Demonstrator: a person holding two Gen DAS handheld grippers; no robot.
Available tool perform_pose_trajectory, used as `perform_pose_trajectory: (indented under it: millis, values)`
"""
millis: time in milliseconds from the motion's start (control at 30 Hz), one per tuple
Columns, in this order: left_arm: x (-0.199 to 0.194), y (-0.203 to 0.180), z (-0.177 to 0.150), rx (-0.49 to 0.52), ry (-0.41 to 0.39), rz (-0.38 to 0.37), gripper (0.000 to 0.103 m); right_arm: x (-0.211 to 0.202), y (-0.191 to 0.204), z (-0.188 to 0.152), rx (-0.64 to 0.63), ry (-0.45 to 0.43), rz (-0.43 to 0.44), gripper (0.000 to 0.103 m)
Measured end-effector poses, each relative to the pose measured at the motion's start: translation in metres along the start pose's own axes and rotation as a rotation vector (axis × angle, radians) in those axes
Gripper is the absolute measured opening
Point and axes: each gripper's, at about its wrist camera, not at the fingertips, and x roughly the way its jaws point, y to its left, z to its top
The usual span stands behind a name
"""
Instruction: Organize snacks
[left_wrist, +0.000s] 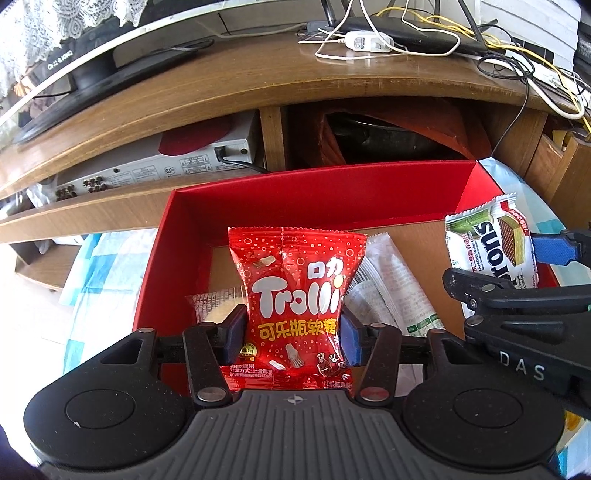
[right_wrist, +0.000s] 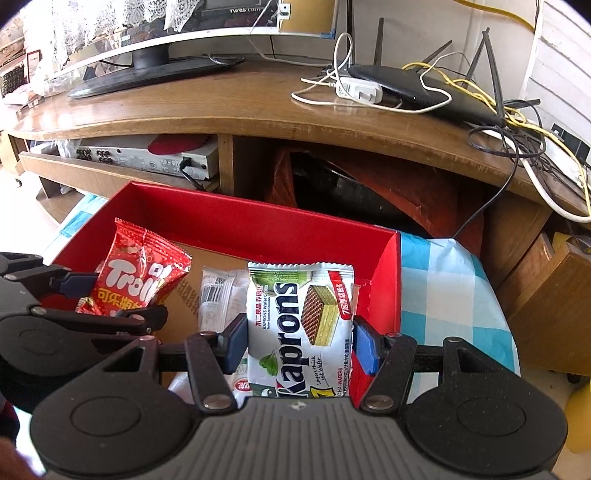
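Your left gripper (left_wrist: 293, 332) clamps the red candy bag (left_wrist: 295, 302); your right gripper (right_wrist: 299, 341) clamps the wafer pack (right_wrist: 299, 328). Only its view shows the checked cloth (right_wrist: 443, 280) beside the red box (right_wrist: 236, 221).

1. The red gummy packet (left_wrist: 295, 295) reads "Trolli" in white letters, with yellow Chinese characters below it;
2. The white wafer packet (right_wrist: 299, 325) reads "Kaprons", with small print "KAPRONS Wafer", "Layer thick" and "CHA WAFERS", and a "7" on its red tag;
3. The other gripper's black body (left_wrist: 524, 369) carries the letters "DAS";
4. The monitor's bezel (right_wrist: 243, 10) shows "TWES", the rest too small to read.
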Motion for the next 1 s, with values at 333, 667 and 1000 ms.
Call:
perform_pose_trajectory:
  millis: [333,667,1000]
  values:
    - [-0.003,0.002,0.0,-0.008,-0.006,0.004,0.072,-0.001,-0.004,0.0,0.007,-0.004,-0.014,0.064]
    - [-0.02,0.007,0.001,-0.028,-0.042,0.016,0.079,-0.018,-0.004,0.002,0.022,-0.039,-0.01,0.066]
    - [-0.044,0.009,0.0,-0.046,-0.087,0.001,0.08,-0.043,-0.007,0.002,0.055,-0.074,0.003,0.067]
